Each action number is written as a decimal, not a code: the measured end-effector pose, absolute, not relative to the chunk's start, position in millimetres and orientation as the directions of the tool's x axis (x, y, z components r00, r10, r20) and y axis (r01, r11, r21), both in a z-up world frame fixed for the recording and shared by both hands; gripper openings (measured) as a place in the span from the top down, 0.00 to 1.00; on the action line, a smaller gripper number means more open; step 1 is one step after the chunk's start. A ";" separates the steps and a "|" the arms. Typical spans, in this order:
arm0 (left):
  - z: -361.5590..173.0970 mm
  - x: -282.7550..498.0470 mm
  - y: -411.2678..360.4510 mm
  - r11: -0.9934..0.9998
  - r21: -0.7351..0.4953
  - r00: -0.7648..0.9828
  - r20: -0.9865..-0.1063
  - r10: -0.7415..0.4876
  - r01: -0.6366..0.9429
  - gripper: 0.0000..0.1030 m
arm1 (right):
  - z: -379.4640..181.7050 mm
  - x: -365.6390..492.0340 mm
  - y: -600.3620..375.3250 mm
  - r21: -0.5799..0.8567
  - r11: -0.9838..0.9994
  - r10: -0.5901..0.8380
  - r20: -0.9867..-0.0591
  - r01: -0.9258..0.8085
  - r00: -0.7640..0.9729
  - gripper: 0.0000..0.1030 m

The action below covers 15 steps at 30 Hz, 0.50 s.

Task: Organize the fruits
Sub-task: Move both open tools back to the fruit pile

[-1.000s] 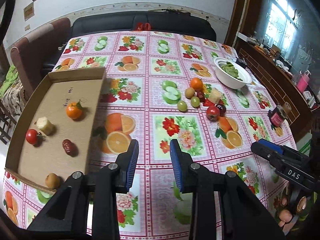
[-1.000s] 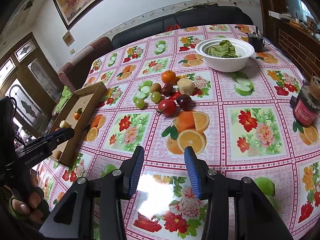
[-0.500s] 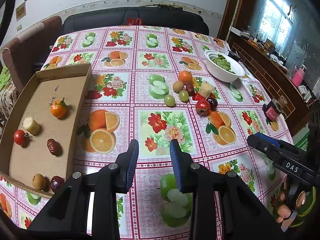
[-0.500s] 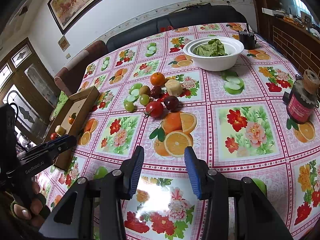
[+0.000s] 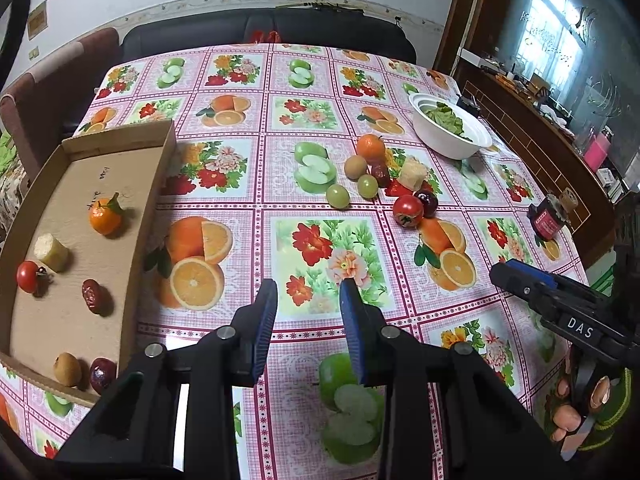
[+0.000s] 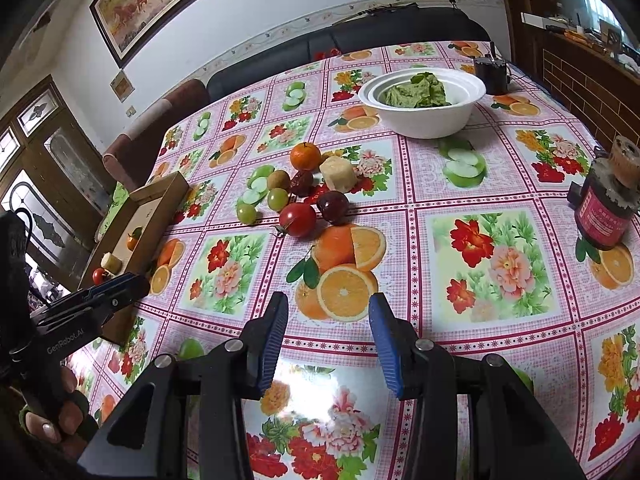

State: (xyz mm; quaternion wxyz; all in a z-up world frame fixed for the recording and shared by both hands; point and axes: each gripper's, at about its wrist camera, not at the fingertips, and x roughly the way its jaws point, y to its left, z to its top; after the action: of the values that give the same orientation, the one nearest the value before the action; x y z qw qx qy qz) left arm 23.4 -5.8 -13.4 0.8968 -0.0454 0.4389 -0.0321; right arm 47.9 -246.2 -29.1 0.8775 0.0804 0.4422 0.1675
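My left gripper [image 5: 308, 285] and right gripper [image 6: 328, 300] hold jaws apart over bare counter [image 5: 320, 184]; cardboard tray [image 5: 156, 184] edges frame left; "DAS", "GenRobot.AI" readable.

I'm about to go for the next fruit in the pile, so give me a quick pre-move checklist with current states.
1. Right hand-held gripper open, empty: ok.
2. Left hand-held gripper open, empty: ok.
3. Nearest target, red tomato, unobstructed from the front: ok.
4. Tomato apart from dark plum: cannot tell, they look close.
5. Free floor space in cardboard tray: ok.
6. White bowl and jar off the direct path: ok.
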 end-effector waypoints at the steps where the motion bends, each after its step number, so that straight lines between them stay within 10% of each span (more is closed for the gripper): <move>1: -14.5 25.3 -6.4 0.994 -0.110 0.611 -0.785 -0.099 0.020 0.71 | -29.5 48.8 -245.5 0.289 0.931 0.365 -0.750 -0.224 0.552 0.57; 15: -27.3 67.8 -18.2 0.987 -0.143 0.574 -0.803 -0.158 0.072 0.72 | -42.6 82.6 -236.8 0.269 0.933 0.358 -0.766 -0.240 0.534 0.57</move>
State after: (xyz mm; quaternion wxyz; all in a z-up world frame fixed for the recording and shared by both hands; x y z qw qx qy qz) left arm 67.8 -18.2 -27.3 0.8860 -0.0472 0.4567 -0.0650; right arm 82.6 -236.8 -42.6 0.8734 0.0652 0.4511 0.1714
